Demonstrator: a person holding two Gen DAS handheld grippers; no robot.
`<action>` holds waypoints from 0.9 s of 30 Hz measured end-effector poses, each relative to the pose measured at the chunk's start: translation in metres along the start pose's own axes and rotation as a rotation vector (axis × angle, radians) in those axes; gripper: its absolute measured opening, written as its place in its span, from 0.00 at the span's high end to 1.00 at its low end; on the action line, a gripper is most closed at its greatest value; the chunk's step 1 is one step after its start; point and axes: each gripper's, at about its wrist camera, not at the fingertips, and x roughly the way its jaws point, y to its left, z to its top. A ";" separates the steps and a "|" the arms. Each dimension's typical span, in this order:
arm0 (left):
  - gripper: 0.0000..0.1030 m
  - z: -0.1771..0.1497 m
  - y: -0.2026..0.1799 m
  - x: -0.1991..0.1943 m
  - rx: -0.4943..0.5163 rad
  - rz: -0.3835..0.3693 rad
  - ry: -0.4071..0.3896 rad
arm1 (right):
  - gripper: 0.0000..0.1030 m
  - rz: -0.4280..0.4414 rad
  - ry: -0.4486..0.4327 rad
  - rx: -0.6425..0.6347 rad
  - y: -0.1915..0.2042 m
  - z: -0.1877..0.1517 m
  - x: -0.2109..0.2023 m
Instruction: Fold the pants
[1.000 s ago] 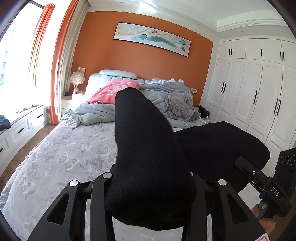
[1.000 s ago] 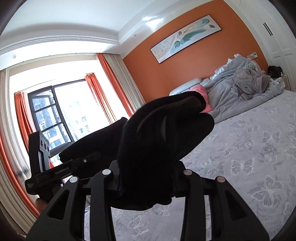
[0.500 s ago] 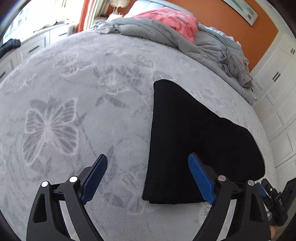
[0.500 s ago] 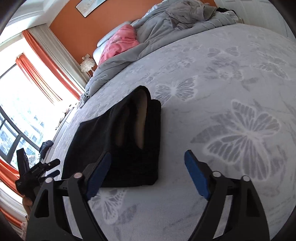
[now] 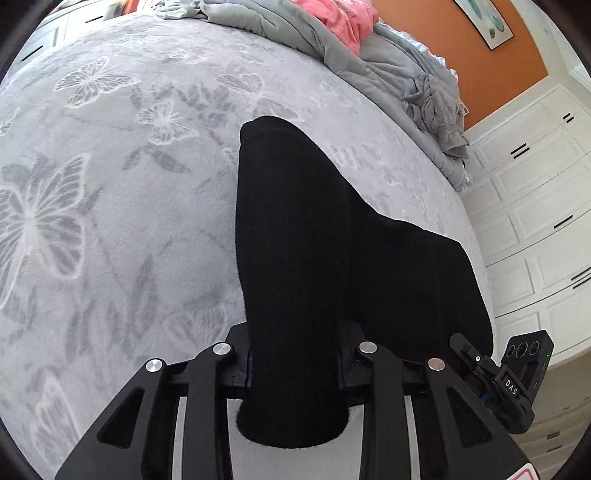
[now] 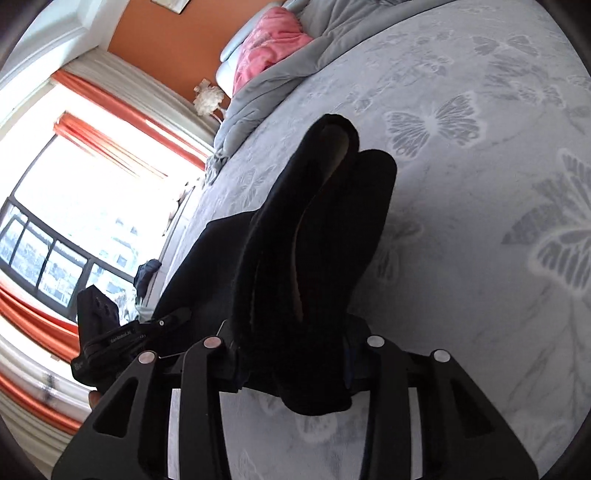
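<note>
The black pants (image 5: 332, 258) lie folded on the grey butterfly-print bed (image 5: 110, 221). My left gripper (image 5: 293, 373) is shut on the near left edge of the pants, the cloth bunched between its jaws. In the right wrist view my right gripper (image 6: 291, 365) is shut on the near right edge of the pants (image 6: 314, 240), where the layers gape and a brownish lining shows. Each gripper shows in the other's view, the right one (image 5: 513, 373) at lower right, the left one (image 6: 107, 332) at lower left.
A crumpled grey duvet (image 5: 388, 62) and a pink blanket (image 5: 343, 18) are piled at the head of the bed. White wardrobes (image 5: 535, 221) stand to the right. A window with orange curtains (image 6: 74, 221) is to the left.
A second ago both grippers held the pants up in the air. Half a second ago both were open with the pants flat on the bed. Now both have closed on the near edge.
</note>
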 end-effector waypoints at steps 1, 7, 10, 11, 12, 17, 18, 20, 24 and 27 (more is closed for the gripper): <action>0.62 -0.006 0.003 0.005 0.013 0.038 0.023 | 0.47 -0.090 0.025 -0.026 -0.004 -0.005 0.006; 0.46 -0.014 -0.004 -0.026 0.068 0.157 -0.103 | 0.93 -0.245 -0.196 -0.155 0.030 -0.011 -0.051; 0.40 -0.005 -0.041 -0.044 0.183 0.212 -0.211 | 0.95 -0.246 -0.162 -0.290 0.073 0.006 -0.031; 0.40 0.000 -0.051 -0.037 0.202 0.225 -0.208 | 0.95 -0.252 -0.147 -0.304 0.079 0.012 -0.016; 0.38 0.004 -0.059 -0.025 0.224 0.254 -0.201 | 0.95 -0.282 -0.134 -0.317 0.078 0.017 0.002; 0.35 0.001 -0.058 0.052 0.343 0.512 -0.135 | 0.99 -0.377 -0.070 -0.195 0.043 0.030 0.036; 0.35 -0.004 -0.058 0.047 0.341 0.502 -0.178 | 0.92 -0.346 -0.087 -0.184 0.053 0.028 0.023; 0.35 -0.010 -0.057 0.037 0.350 0.486 -0.203 | 0.92 -0.337 -0.134 -0.267 0.075 0.014 0.005; 0.35 -0.019 -0.057 0.024 0.344 0.477 -0.208 | 0.90 -0.488 -0.078 -0.391 0.063 -0.014 0.033; 0.35 -0.033 -0.058 0.003 0.319 0.455 -0.211 | 0.87 -0.458 -0.095 -0.315 0.080 -0.021 -0.003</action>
